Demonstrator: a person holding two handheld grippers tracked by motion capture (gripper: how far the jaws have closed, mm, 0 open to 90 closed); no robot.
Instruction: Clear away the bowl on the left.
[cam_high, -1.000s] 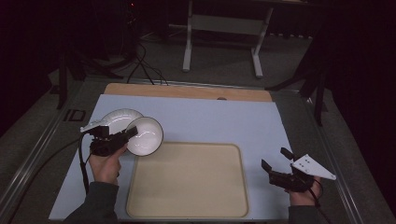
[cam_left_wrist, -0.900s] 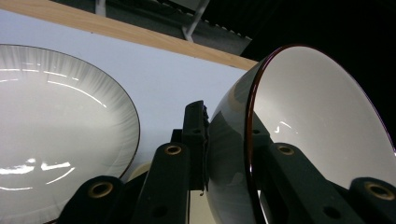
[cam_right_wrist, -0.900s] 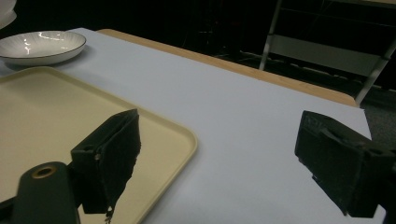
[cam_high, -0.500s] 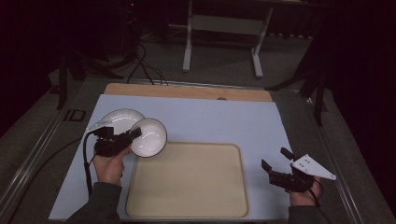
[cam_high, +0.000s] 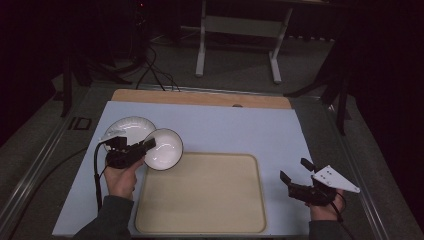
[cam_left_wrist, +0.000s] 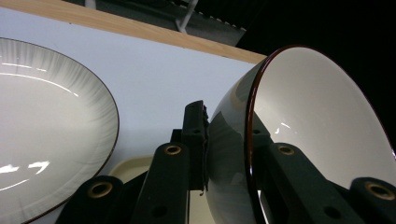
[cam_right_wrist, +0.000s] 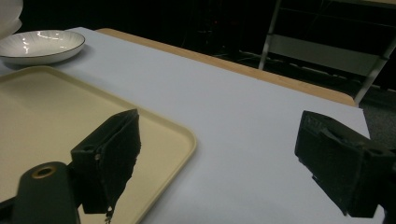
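While we are gripping the bowl (cam_high: 163, 148) by its rim alone in the left tool (cam_high: 142, 148), over the tray's (cam_high: 200, 226) left edge, it is tilting and risking slipping; our right tool (cam_high: 295, 174) is idling, released.

text: "ID" | on: table frame (cam_high: 80, 123), left of mat | legibility: dim, possibly misread

A tray (cam_high: 200, 200) lies at the near middle of the worktop (cam_high: 240, 125). Off its far left corner rests a plate (cam_high: 125, 127), with a bowl (cam_high: 165, 147) tilted just to the plate's right, over the tray's corner, clamped in the left tool (cam_high: 145, 146). The right tool (cam_high: 295, 170) sits right of the tray, well apart.
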